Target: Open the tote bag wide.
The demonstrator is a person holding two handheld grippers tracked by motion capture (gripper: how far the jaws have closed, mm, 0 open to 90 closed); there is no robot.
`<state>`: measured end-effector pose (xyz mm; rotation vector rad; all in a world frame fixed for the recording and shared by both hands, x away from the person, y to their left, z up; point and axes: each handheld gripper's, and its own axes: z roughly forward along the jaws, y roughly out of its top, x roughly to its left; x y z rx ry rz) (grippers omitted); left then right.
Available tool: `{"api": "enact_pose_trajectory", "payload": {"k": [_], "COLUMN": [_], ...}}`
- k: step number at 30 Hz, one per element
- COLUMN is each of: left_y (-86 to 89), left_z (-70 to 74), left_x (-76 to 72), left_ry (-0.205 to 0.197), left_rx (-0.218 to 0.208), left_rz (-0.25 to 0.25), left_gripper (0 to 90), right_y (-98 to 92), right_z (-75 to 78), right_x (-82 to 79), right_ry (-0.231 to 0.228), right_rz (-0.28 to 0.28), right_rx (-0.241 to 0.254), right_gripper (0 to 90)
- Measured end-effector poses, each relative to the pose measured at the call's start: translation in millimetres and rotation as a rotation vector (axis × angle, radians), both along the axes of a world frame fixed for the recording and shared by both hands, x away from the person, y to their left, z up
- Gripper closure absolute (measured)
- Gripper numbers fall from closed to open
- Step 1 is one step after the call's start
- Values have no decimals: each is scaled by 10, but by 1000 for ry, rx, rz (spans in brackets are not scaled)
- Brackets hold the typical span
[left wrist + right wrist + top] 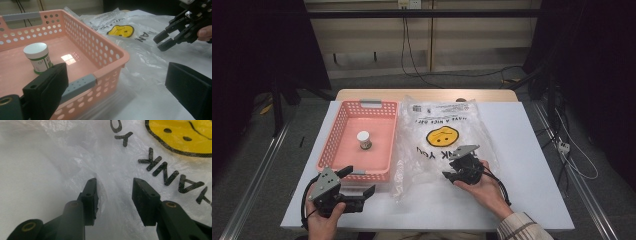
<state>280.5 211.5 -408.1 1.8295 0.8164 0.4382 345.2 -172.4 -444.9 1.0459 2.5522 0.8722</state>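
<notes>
My right tongs (113,195) sit half spread on the bag (447,145), which lies flat on the worktop (532,165) beside the basket (359,142). Next I must pinch the plastic. My left tongs (357,180) wait, spread wide.

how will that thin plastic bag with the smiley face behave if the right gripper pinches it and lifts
The plastic bag looks thin and crinkled, so it would probably go floppy and drape. It lies flat, seemingly empty, so likely very light. The right gripper has a gap between its jaws; the glossy film might slip unless pinched firmly.
</notes>
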Motion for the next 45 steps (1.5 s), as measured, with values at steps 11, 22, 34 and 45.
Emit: {"api": "enact_pose_trajectory", "payload": {"k": [11, 22, 34, 45], "left_y": [-5, 0, 17, 26], "left_z": [-7, -9, -6, -1], "left_x": [8, 14, 12, 11], "left_ry": [6, 7, 8, 6], "left_rx": [5, 10, 5, 2], "left_rz": [-6, 4, 8, 11], "left_gripper": [45, 47, 47, 46], "right_y": [-40, -24, -96, -151], "right_z": [-92, -82, 96, 307], "right_x": [139, 222, 174, 136], "right_ry": [57, 101, 61, 14], "right_rz": [-39, -52, -54, -48], "right_rx": [44, 59, 128, 194], "right_gripper": [737, 900, 900, 900]}}
